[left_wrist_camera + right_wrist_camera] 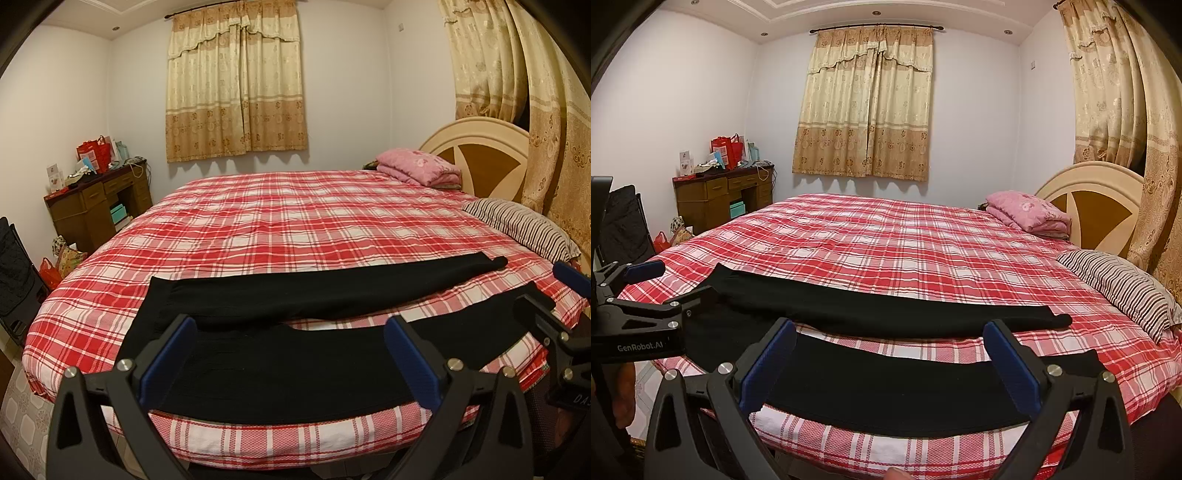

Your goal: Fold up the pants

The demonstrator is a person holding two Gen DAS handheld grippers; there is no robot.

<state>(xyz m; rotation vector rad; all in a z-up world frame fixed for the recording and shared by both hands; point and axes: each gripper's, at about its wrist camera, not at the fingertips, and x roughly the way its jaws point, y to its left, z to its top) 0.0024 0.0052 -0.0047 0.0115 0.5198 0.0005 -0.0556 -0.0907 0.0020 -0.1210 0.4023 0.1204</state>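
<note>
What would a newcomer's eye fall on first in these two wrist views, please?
Black pants lie spread along the near edge of a bed with a red plaid sheet, legs parted. Both grippers, left and right, hover open over them. A pink folded quilt sits by the headboard.

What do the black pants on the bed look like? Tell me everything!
The black pants look soft and knitted, with faint ribbing. They lie flat, spread open near the front edge of the red-checked bed. The waist is at the left and both legs stretch right, parted in a narrow V, with the sheet showing between. The near leg runs along the bed's edge. Both grippers hover open over it; neither holds the fabric.
</note>
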